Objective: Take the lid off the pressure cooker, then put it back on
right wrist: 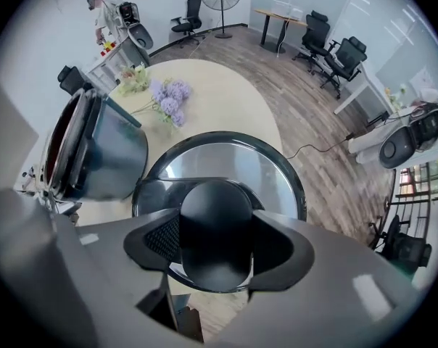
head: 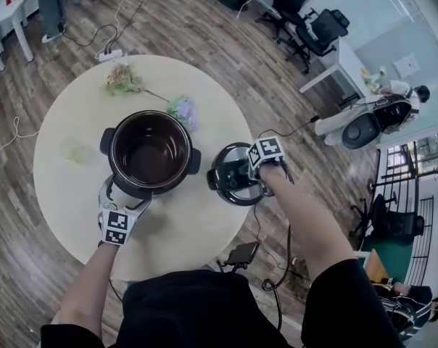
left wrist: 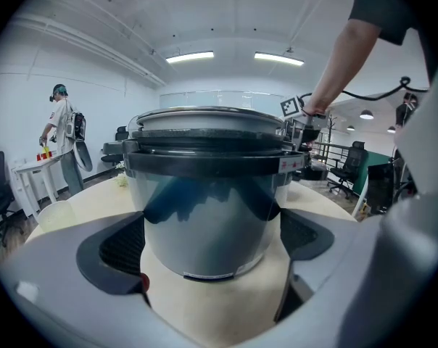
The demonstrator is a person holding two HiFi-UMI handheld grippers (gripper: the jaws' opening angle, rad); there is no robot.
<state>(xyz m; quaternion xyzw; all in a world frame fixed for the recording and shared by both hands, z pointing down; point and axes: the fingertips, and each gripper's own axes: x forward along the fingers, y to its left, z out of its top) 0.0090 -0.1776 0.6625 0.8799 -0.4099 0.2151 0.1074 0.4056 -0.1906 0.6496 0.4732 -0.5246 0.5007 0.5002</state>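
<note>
The round, pale tabletop (head: pixel 67 194) is the biggest thing in front of me. The pressure cooker (head: pixel 149 151) stands in the middle of it. It is open on top, and I can see its dark brown inside.

The lid (head: pixel 230 180) is off the pressure cooker. It is just to the right of it, over the right edge of the tabletop, with its shiny top facing up.

Some purple flowers (head: pixel 181 111) lie on the tabletop at the far side of the pressure cooker, close to its rim.

My left tongs (head: pixel 125 194) are at the near side of the pressure cooker. They stand wide, one side on each side of its low silver wall, and they seem to press on it.

My right tongs (right wrist: pixel 215 245) point down at the lid. They are half closed and squeeze the round black knob (right wrist: pixel 215 216) on top of the lid from both sides.
</note>
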